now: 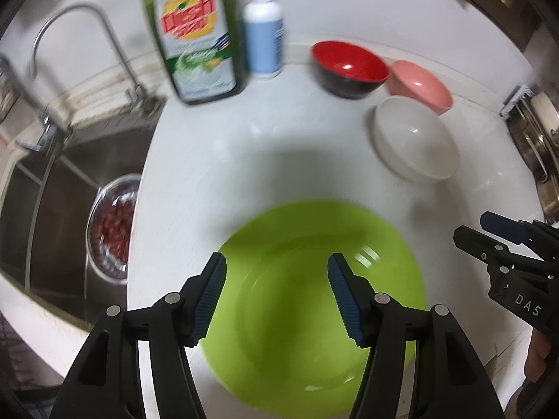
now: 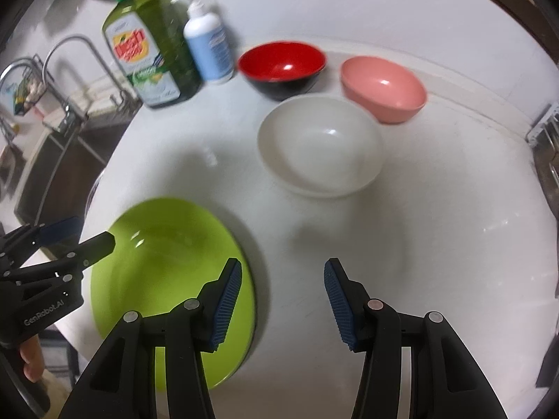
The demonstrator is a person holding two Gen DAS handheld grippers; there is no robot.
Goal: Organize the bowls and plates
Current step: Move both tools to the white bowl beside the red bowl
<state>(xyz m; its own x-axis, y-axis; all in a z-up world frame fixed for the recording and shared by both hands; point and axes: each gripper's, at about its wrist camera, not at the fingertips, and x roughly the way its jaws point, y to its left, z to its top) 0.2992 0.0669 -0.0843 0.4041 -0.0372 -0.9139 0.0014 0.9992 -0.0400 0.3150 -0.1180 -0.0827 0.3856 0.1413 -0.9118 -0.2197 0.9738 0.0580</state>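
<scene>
A round, flat green plate [image 1: 314, 300] is seen lying on the white counter [image 2: 436, 244]; a white bowl [image 2: 319, 145] sits behind it; the left gripper [image 1: 277, 295] and right gripper [image 2: 283, 305] are held wide apart, grasping nothing.

You're in a home kitchen here: white countertop [image 2: 436, 244] next to a steel sink [image 1: 70, 181] with a curved faucet [image 1: 80, 31]. There's a big green dish soap bottle [image 1: 195, 35] and a pump bottle [image 1: 263, 31] against the wall, plus a strainer [image 1: 111, 227] of something red sitting in the sink.
</scene>
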